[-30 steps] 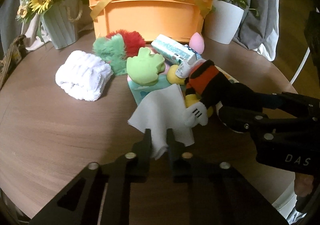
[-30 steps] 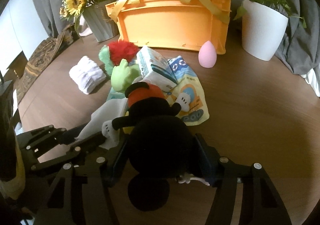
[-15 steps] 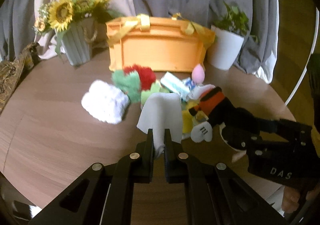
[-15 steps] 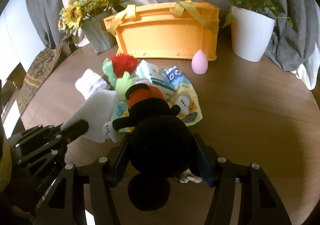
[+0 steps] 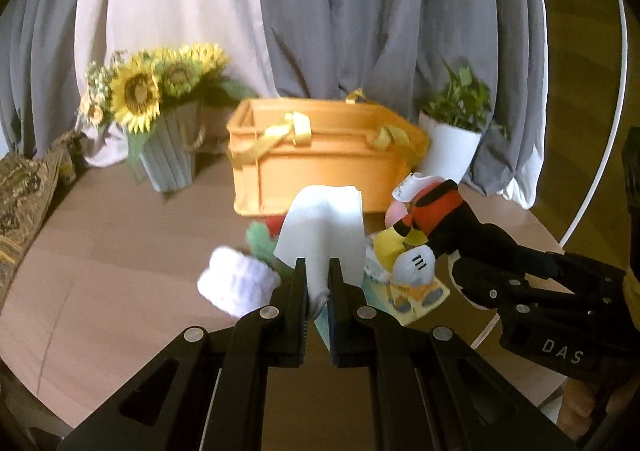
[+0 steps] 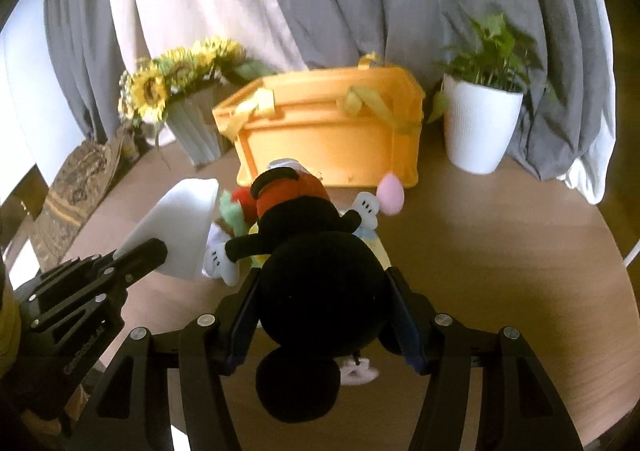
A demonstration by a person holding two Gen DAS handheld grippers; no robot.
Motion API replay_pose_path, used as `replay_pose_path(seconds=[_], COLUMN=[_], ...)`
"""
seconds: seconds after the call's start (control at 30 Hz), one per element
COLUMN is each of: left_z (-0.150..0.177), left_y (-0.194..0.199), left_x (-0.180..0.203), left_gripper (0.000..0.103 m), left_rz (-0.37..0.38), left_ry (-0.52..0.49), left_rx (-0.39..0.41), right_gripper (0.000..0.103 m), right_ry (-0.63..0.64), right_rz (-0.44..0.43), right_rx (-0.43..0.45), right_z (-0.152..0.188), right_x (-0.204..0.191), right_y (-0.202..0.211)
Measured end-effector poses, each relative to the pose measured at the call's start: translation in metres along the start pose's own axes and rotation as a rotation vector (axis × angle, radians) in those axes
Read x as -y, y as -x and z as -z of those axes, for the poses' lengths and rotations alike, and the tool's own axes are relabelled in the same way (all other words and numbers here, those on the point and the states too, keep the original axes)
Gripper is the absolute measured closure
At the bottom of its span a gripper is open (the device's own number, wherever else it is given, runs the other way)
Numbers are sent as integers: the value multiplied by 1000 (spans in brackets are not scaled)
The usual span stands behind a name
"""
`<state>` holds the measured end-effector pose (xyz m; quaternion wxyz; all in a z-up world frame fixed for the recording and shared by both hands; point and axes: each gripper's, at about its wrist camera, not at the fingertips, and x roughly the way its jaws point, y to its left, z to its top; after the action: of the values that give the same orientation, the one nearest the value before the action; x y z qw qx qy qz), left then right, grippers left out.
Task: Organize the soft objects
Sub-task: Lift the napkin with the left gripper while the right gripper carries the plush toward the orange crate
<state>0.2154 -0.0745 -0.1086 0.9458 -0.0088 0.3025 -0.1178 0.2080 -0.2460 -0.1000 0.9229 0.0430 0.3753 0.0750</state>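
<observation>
Round wooden worktop (image 6: pixel 500 235). Orange storage crate (image 5: pixel 320 167) with yellow straps, near far edge. Black mouse plush (image 6: pixel 316 283), lifted above worktop middle, clamped in right gripper (image 6: pixel 324 315) jaws. White tissue (image 5: pixel 324 227), raised before crate, pinched in left gripper (image 5: pixel 318 287) jaws.

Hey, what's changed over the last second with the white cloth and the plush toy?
Both were lifted off the table. The left tongs raised the white cloth clear of the pile, and the right tongs raised the plush toy; both now hang in front of the orange basket. Neither grip changed. The rolled towel, pink sponge and basket stayed put.
</observation>
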Motion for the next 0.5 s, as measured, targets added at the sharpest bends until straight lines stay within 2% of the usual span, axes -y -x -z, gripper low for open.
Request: replay_pose_path(seconds=[0.5], left_z=[-60], left_y=[13], left_x=[-19], left_gripper=[93], left_rz=[23], left_ry=[-31], left_rx=[144], right_gripper=[42], right_ry=[-31], right_rz=[12], right_rx=[147], right_z=[-51], right_x=[-20], right_y=[14])
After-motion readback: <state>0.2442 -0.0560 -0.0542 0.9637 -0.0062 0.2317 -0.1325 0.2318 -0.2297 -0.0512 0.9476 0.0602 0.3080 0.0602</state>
